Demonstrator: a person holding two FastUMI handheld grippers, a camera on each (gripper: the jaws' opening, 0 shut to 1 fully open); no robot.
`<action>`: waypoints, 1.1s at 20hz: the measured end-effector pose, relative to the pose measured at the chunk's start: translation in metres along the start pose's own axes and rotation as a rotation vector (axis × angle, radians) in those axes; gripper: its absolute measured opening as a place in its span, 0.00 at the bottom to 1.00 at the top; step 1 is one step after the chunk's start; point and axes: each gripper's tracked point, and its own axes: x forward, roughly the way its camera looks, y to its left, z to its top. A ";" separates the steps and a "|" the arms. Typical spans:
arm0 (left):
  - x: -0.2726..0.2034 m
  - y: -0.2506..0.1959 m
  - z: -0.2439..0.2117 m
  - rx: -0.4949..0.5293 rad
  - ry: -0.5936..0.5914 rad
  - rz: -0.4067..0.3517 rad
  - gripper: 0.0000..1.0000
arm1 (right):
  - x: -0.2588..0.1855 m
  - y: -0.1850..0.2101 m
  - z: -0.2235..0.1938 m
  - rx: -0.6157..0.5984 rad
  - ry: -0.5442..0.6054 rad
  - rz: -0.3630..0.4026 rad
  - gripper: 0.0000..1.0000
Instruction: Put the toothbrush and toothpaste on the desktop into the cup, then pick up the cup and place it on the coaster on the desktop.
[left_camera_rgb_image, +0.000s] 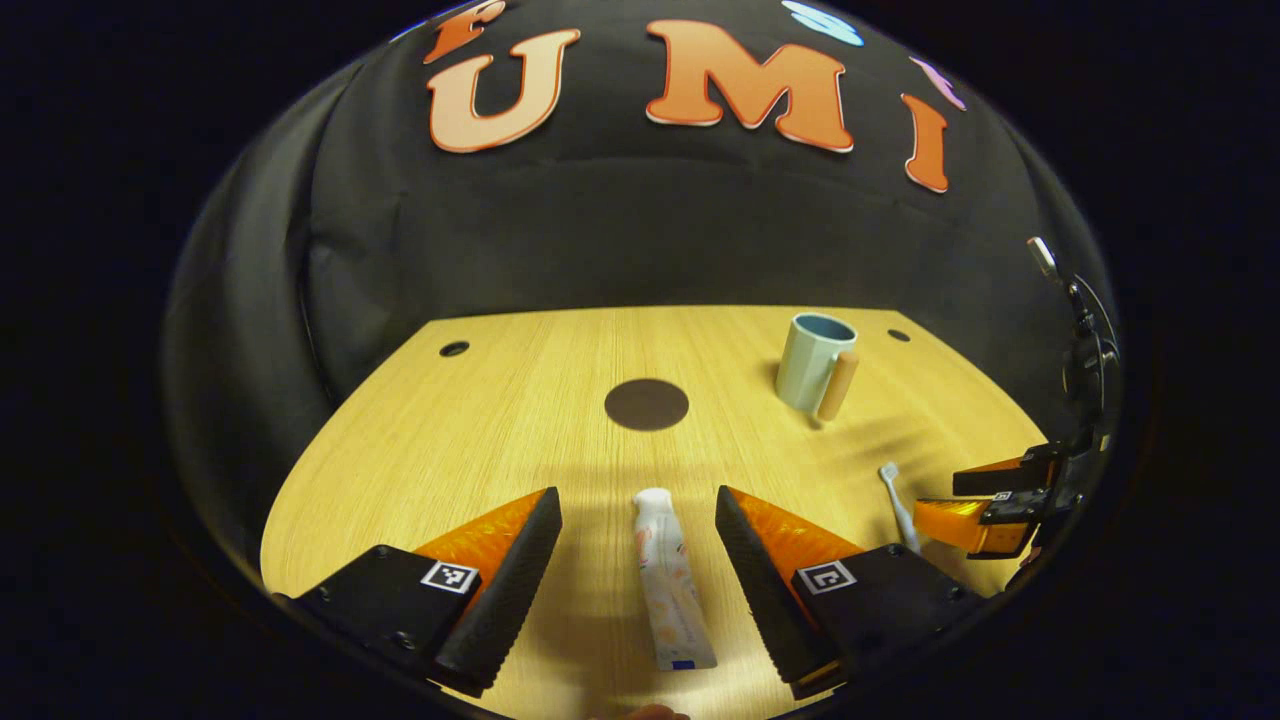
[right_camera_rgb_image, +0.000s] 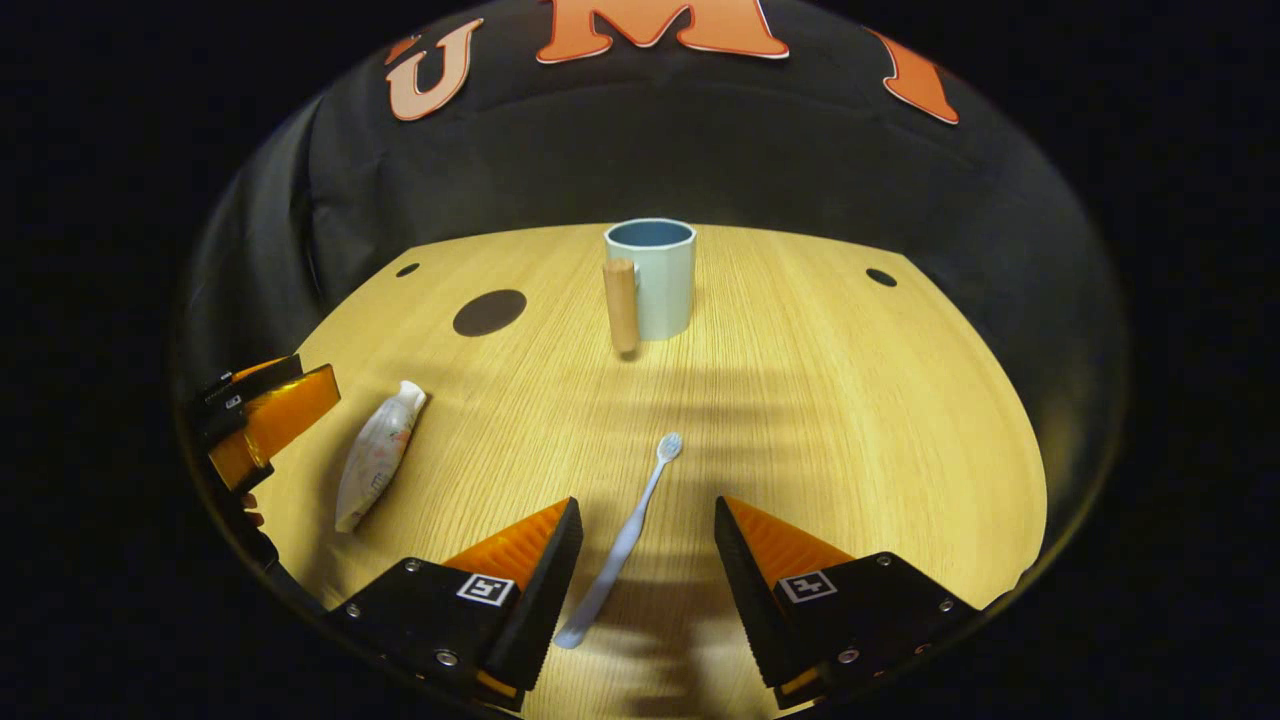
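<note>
Cup (right_camera_rgb_image: 650, 278) upright at the desk's (right_camera_rgb_image: 850, 420) far side, coaster (right_camera_rgb_image: 490, 312) apart to its left, toothpaste (left_camera_rgb_image: 672, 580) flat between the spread left gripper (left_camera_rgb_image: 638, 510) fingers, toothbrush (right_camera_rgb_image: 625, 540) flat between the spread right gripper (right_camera_rgb_image: 648, 515) fingers

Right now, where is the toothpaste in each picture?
Left gripper view: the toothpaste lies bottom centre, between the left claw's open fingers, cap pointing away.
Right gripper view: the toothpaste lies far left on the table, next to the other claw.
Shared landmark: the dark round coaster sits beyond its cap in both.
</note>
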 end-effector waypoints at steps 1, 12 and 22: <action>0.006 0.000 -0.008 -0.005 0.036 0.003 1.00 | 0.005 0.001 -0.004 0.001 0.019 -0.004 0.81; 0.037 -0.009 -0.027 -0.059 0.285 -0.047 0.84 | 0.020 0.011 -0.008 0.023 0.111 -0.004 0.37; 0.107 -0.019 0.069 -0.076 0.298 -0.055 0.19 | 0.027 0.013 -0.003 0.032 0.055 0.068 0.06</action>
